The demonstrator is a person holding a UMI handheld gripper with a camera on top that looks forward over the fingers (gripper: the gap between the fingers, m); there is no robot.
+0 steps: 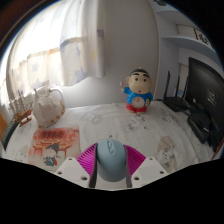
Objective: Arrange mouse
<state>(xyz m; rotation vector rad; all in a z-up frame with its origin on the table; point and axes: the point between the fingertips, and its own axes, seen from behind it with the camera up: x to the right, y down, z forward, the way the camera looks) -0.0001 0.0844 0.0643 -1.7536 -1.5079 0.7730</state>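
Note:
A grey-blue computer mouse [111, 160] sits between my gripper's [111, 165] two fingers, its front pointing away from me over a white table [105, 128]. The magenta pads [88, 158] press against both of its sides, so the gripper is shut on the mouse. The mouse's underside and whether it touches the table are hidden.
A cartoon boy figurine [137, 92] stands beyond the fingers, right of centre. A glass jug [46, 104] stands at the far left, with a colourful printed booklet [54, 143] in front of it. Dark monitors [205, 90] and a stand fill the right side. Curtains [85, 45] hang behind.

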